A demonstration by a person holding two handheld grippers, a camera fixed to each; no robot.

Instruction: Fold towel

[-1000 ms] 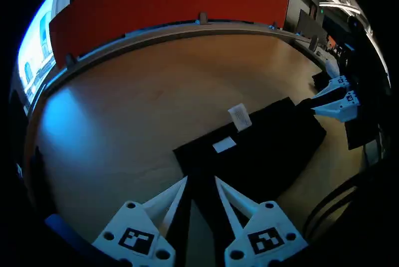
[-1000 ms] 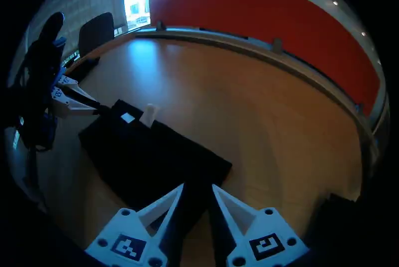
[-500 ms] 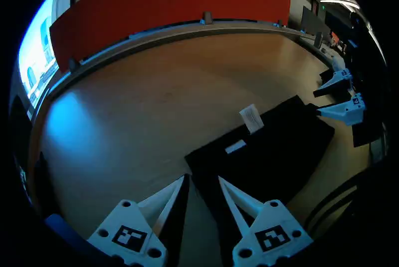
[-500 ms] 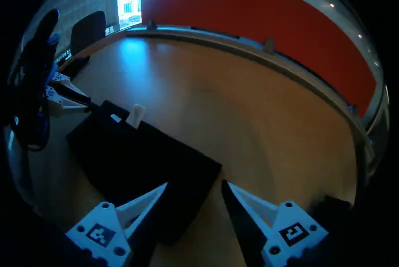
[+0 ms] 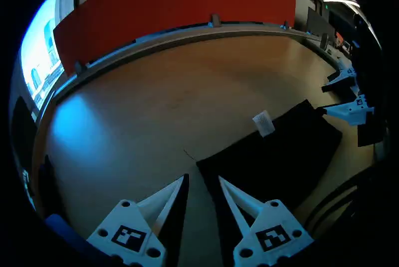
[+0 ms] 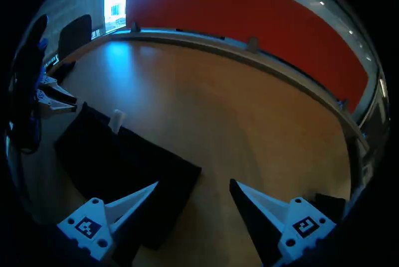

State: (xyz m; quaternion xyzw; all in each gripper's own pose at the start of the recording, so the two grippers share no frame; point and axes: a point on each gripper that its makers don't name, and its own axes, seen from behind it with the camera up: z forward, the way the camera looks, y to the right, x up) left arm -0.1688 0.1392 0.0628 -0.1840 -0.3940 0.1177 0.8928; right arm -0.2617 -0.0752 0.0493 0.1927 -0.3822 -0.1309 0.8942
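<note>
A black towel (image 5: 279, 157) lies folded flat on the wooden table (image 5: 149, 107), with a white label (image 5: 263, 122) standing up at its far edge. My left gripper (image 5: 202, 177) is open just off the towel's near corner, with bare table between its fingers. In the right gripper view the same towel (image 6: 114, 162) spreads out to the left, and its label (image 6: 117, 120) shows at the far edge. My right gripper (image 6: 193, 182) is wide open over the towel's corner, gripping nothing. Each gripper shows from the other end: the right gripper (image 5: 323, 98) and the left gripper (image 6: 74, 103).
A red partition (image 5: 169, 8) runs along the table's far edge behind a metal rail (image 6: 259, 58). A dark chair (image 6: 75, 38) stands by the bright window. A small dark object (image 6: 329, 202) sits at the table's near right edge.
Both grippers have let go of the towel's corners and opened, the right one widest. Both have drawn back a little. The towel has settled flat, and its second white tag is now covered.
</note>
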